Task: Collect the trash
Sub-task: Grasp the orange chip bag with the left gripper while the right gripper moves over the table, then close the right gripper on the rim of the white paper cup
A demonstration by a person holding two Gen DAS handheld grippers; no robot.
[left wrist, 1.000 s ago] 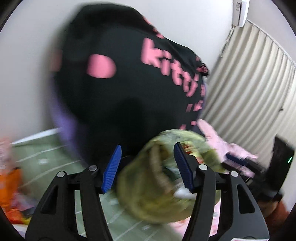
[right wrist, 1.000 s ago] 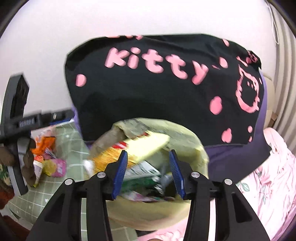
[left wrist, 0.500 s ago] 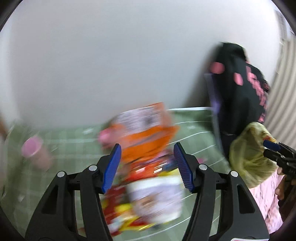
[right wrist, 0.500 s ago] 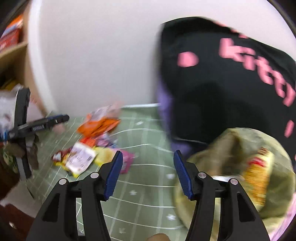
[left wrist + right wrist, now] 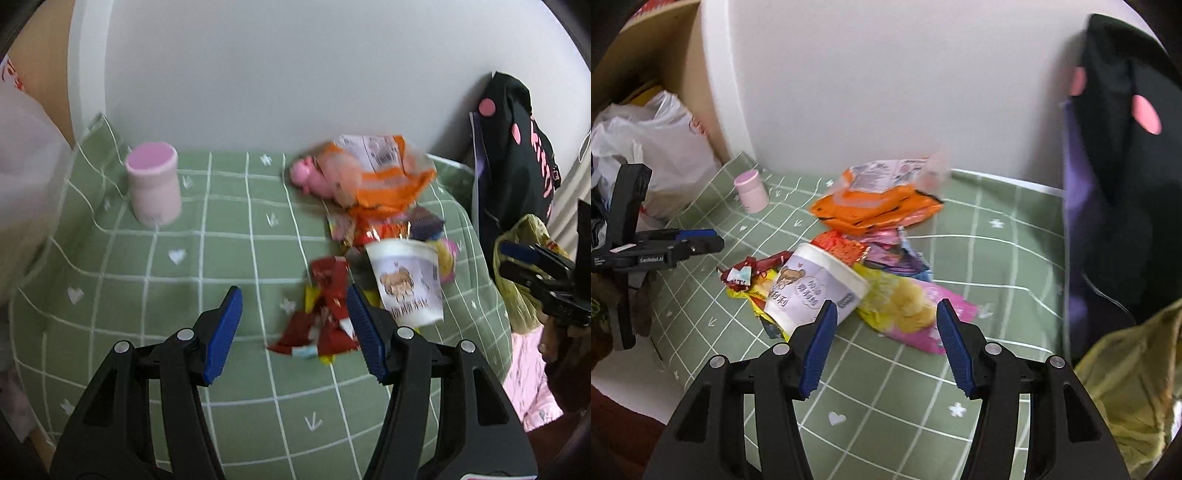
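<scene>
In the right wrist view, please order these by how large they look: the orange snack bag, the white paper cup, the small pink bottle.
1. Orange snack bag and white paper cup: look alike, and the cup lies nearer the camera, so unranked.
2. Small pink bottle: clearly smallest, though farthest away.

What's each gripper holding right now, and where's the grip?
Nothing. The left gripper and right gripper are both open and empty above the green cloth; the trash pile lies ungrasped.

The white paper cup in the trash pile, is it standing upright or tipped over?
Tipped over. The paper cup lies on its side atop the wrappers.
</scene>
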